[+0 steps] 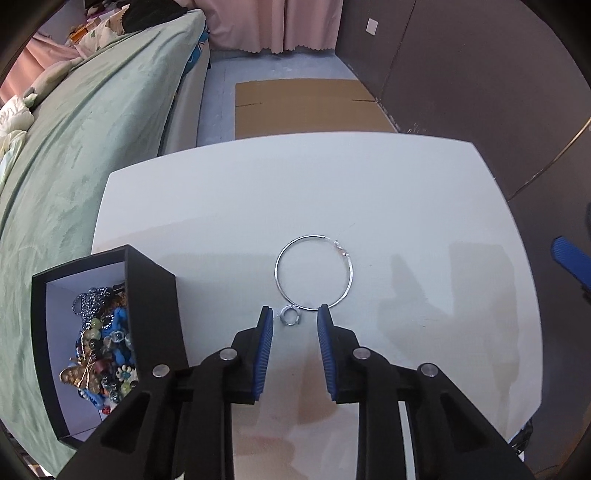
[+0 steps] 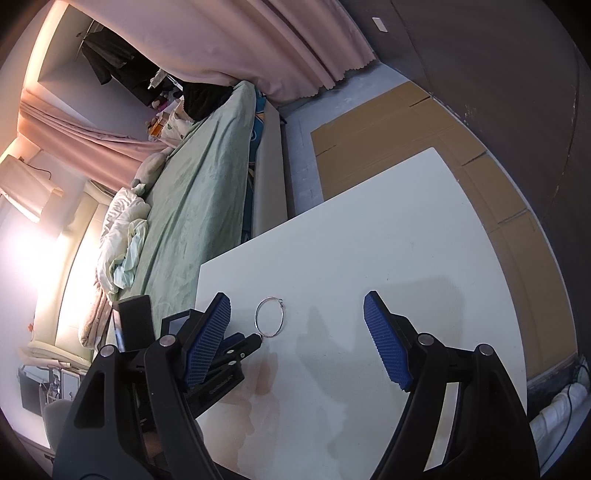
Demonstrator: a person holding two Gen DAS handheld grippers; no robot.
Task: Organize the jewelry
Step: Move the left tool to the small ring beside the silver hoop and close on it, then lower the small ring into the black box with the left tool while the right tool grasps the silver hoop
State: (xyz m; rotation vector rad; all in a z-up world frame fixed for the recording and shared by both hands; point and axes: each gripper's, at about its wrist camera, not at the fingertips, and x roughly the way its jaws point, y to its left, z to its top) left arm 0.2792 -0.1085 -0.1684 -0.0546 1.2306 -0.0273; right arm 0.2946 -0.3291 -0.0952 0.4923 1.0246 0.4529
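A white table [image 1: 406, 206] stood beside a bed [image 1: 81, 155] with a green cover, with pink curtains [image 1: 273, 22] at the far wall and flat cardboard [image 1: 306, 107] on the floor beyond the table's far edge.

The left gripper [image 1: 294, 314] was low over the table, its blue pads parted moderately — a small silver ring [image 1: 290, 316] lay on the table between the fingertips, nearer the left pad, and neither pad visibly touched it. Just beyond the ring lay a large silver bangle [image 1: 314, 271], flat on the table, its near rim right by the ring and by the tip of the right pad. To the left, at the table's near-left corner, sat an open black box [image 1: 155, 295] with white inner walls, heaped with beads, chains and a gold butterfly piece [image 1: 79, 374].

The right gripper [image 2: 295, 306] hung higher and to the right, its pads spread wide with nothing between them — in its view the bangle [image 2: 270, 317] and the left gripper's tips [image 2: 255, 341] showed on the left, with the box [image 2: 177, 319] behind them.
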